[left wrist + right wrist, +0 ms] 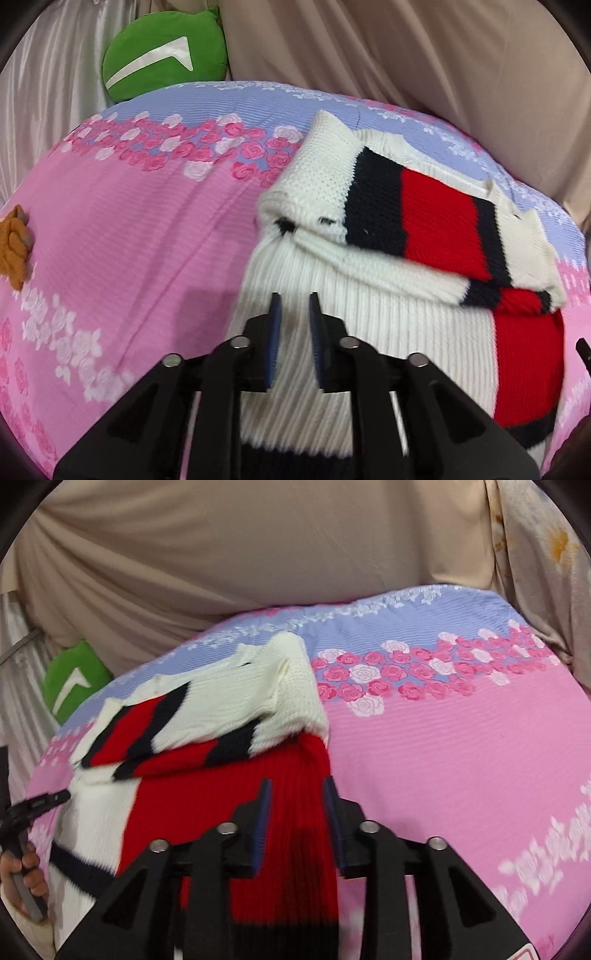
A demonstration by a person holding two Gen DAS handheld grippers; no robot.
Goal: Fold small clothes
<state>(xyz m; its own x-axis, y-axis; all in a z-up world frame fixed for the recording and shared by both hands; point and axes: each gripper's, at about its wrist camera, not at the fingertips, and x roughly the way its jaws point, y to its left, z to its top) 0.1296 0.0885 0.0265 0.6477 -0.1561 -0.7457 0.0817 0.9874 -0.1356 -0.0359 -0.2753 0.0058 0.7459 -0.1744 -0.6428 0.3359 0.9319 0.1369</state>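
Observation:
A knitted sweater [388, 332] in white, navy and red lies on the pink floral bedsheet [129, 240], its sleeves folded across the upper part. My left gripper [294, 297] hovers over the white ribbed body near its left edge, with the jaws apart and no cloth between them. In the right wrist view my right gripper [297, 781] stands open over the red panel of the sweater [221, 701] near its right edge, pinching nothing. The left gripper [37, 805] and the hand holding it [22, 867] show at the far left of that view.
A green cushion [162, 55] leans at the back left of the bed, and a brown plush toy [14, 247] lies at the left edge. Beige cloth [258, 554] hangs behind the bed. Bare pink sheet [443, 757] stretches to the right of the sweater.

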